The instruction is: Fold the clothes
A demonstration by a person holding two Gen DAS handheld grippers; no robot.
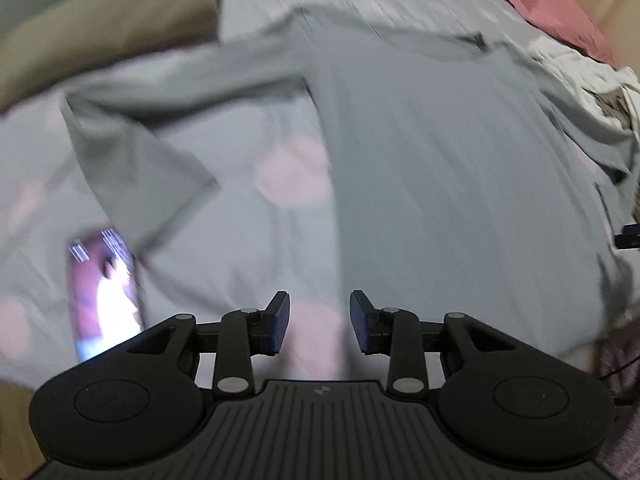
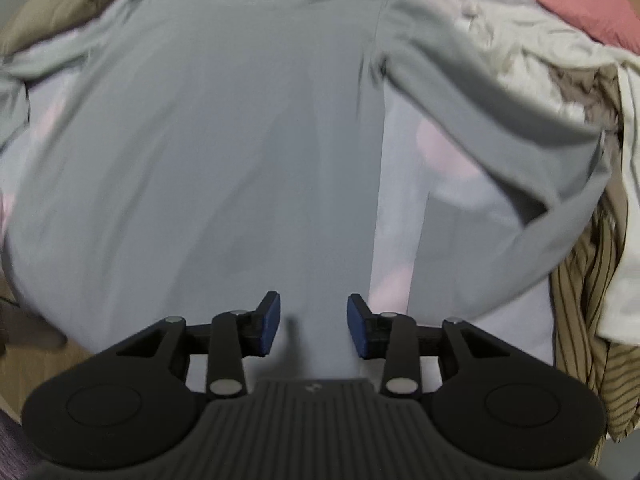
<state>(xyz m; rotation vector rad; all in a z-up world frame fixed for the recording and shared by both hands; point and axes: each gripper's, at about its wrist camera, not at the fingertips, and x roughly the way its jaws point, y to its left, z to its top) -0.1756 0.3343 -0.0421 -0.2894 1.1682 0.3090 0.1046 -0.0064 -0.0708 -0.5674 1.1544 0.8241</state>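
A grey long-sleeved shirt [image 1: 420, 152] lies spread flat on the bed, collar at the far end; both views are blurred. In the left wrist view its left sleeve [image 1: 132, 152] bends back towards me. My left gripper [image 1: 319, 322] hangs open above the shirt's near left edge, nothing between its blue pads. In the right wrist view the shirt [image 2: 224, 120] fills the middle and its right sleeve [image 2: 516, 152] runs out and down to the right. My right gripper [image 2: 313, 325] is open above the near hem, with no cloth in its jaws.
The bed has a pale grey sheet with pink spots [image 1: 292, 172]. A lit phone [image 1: 105, 292] lies at the left. An olive pillow [image 1: 100, 28] and a pink pillow [image 1: 552, 4] sit at the far end. White and striped clothes [image 2: 580, 240] are heaped at the right.
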